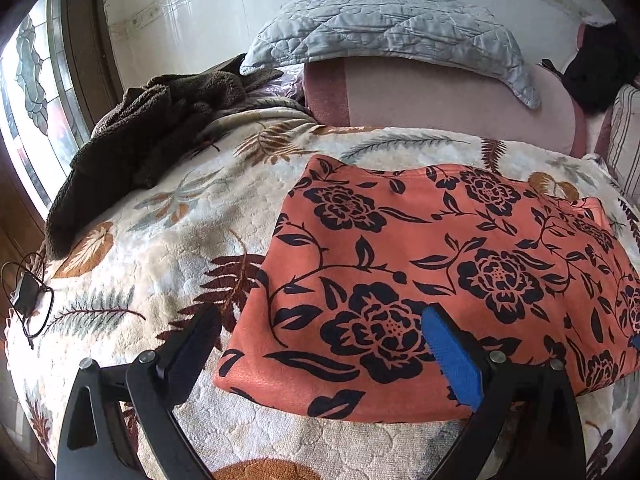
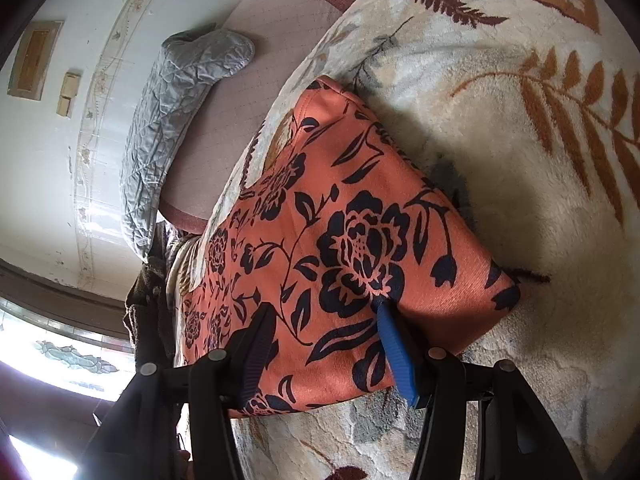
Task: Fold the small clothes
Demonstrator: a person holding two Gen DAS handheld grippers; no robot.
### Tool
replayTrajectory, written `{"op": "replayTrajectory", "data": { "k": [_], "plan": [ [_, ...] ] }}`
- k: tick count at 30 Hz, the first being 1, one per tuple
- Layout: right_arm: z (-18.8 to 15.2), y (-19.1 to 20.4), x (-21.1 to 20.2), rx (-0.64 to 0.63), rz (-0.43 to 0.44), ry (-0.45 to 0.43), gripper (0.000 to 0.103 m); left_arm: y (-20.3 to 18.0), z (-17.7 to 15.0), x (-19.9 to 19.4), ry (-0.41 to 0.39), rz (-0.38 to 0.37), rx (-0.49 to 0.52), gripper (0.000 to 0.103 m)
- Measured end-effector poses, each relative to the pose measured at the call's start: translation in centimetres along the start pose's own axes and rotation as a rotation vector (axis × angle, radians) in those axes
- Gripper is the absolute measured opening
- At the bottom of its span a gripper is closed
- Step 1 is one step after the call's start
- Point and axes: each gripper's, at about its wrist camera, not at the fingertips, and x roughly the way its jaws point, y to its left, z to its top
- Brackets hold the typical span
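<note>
An orange garment with black flowers (image 1: 420,264) lies folded flat on a cream blanket with a leaf pattern (image 1: 168,240). My left gripper (image 1: 320,316) is open wide over the garment's near left corner. Its black finger (image 1: 200,332) is over the blanket and its blue pad (image 1: 448,344) is over the cloth. In the right wrist view the same garment (image 2: 360,208) runs away from the camera. My right gripper (image 2: 322,308) stands open over its near edge, both fingertips low on the cloth. The cloth between the pads lies flat, not pinched.
A brown fleece garment (image 1: 152,132) is heaped at the blanket's far left. A grey quilted pillow (image 1: 384,32) leans on a pink headboard cushion (image 1: 440,96). A black charger and cable (image 1: 28,296) lie at the left edge, beside a window (image 1: 32,100). Dark clothing (image 1: 596,68) sits far right.
</note>
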Motion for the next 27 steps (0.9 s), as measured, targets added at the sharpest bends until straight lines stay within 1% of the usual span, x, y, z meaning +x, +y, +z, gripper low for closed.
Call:
{"op": "replayTrajectory", "data": {
  "k": [2, 3, 6, 8, 10, 13, 16, 20, 21, 22, 23, 24, 25, 26, 27],
  "plan": [
    [-0.3, 0.9, -0.5, -0.044, -0.022, -0.021, 0.057, -0.2, 0.1, -0.3, -0.006, -0.003, 0.000, 0.100],
    [-0.5, 1.7, -0.8, -0.087, -0.030, -0.041, 0.056, -0.2, 0.1, -0.3, -0.009, -0.005, -0.002, 0.100],
    [-1.6, 4.8, -1.9, -0.243, 0.002, -0.111, 0.054, -0.3, 0.3, -0.4, -0.019, -0.011, -0.007, 0.100],
    [-2.6, 6.6, -2.0, -0.324, 0.012, -0.132, 0.054, -0.3, 0.3, -0.5, -0.022, -0.017, -0.009, 0.100],
    [-3.1, 7.4, -1.2, -0.349, 0.025, -0.106, 0.054, -0.4, 0.3, -0.6, -0.026, -0.023, -0.008, 0.100],
    [-3.8, 7.9, 0.1, -0.351, 0.018, -0.061, 0.054, -0.6, 0.4, -0.7, -0.033, -0.033, -0.007, 0.100],
    [-4.6, 8.7, 1.0, -0.369, 0.023, -0.038, 0.054, -0.7, 0.4, -0.8, -0.037, -0.043, -0.008, 0.100],
    [-5.4, 9.1, 2.4, -0.362, 0.033, 0.007, 0.054, -1.0, 0.3, -0.7, -0.034, -0.054, -0.001, 0.100],
    [-5.6, 9.2, 2.8, -0.357, 0.033, 0.020, 0.054, -1.0, 0.2, -0.5, -0.026, -0.057, 0.002, 0.100],
    [-5.7, 9.1, 3.4, -0.350, 0.032, 0.044, 0.054, -1.1, 0.1, 0.1, -0.002, -0.062, 0.004, 0.100],
    [-5.8, 8.9, 4.2, -0.338, 0.018, 0.081, 0.054, -1.2, -0.1, 1.0, 0.044, -0.071, 0.005, 0.100],
    [-6.0, 8.5, 5.2, -0.324, -0.003, 0.123, 0.054, -1.2, -0.4, 2.1, 0.107, -0.081, 0.004, 0.100],
    [-6.2, 8.2, 5.8, -0.314, -0.021, 0.144, 0.054, -1.2, -0.9, 3.4, 0.177, -0.081, 0.008, 0.100],
    [-6.2, 8.2, 5.9, -0.313, -0.021, 0.140, 0.054, -1.3, -1.3, 4.0, 0.199, -0.070, 0.019, 0.101],
    [-6.2, 8.2, 5.7, -0.318, -0.014, 0.138, 0.054, -1.4, -1.3, 3.7, 0.171, -0.057, 0.030, 0.100]
  ]
}}
